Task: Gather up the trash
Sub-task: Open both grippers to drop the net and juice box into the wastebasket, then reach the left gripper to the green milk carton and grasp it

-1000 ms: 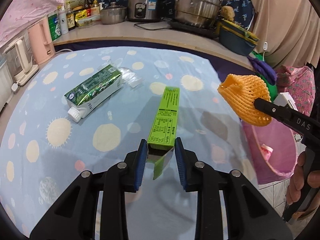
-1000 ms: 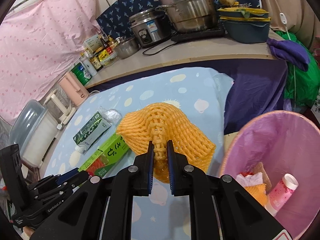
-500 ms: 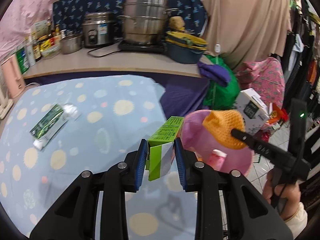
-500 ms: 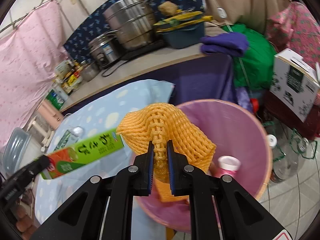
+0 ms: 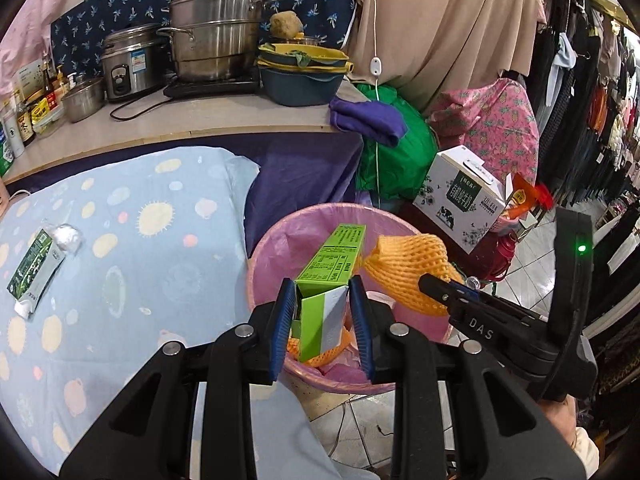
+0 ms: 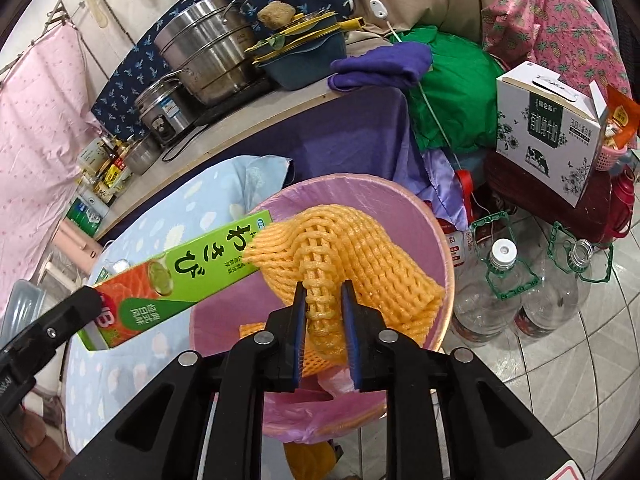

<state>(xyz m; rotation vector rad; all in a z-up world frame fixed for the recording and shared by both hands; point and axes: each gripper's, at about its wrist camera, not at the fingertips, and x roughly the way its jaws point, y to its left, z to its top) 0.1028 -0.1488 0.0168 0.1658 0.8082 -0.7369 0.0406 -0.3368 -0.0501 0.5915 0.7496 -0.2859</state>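
Observation:
My left gripper (image 5: pixel 322 312) is shut on a long green box (image 5: pixel 334 258) and holds it over the pink-lined bin (image 5: pixel 276 240). The box also shows in the right wrist view (image 6: pixel 180 276). My right gripper (image 6: pixel 323 312) is shut on an orange foam net (image 6: pixel 352 248) and holds it over the same bin (image 6: pixel 436 236). The net also shows in the left wrist view (image 5: pixel 412 264). Another orange net and some trash lie inside the bin. A green carton (image 5: pixel 34 268) and a clear wrapper (image 5: pixel 66 235) lie on the blue spotted tablecloth.
A counter (image 5: pixel 224 116) behind the table holds pots, a rice cooker and bottles. To the right of the bin stand a white milk box (image 6: pixel 548 128), plastic jugs (image 6: pixel 500 292) and a green bag (image 5: pixel 396 148). The floor is tiled.
Both grippers have moved from above the table to over the bin, carrying the green box and the orange net. Both jaws look a little wider apart than before.

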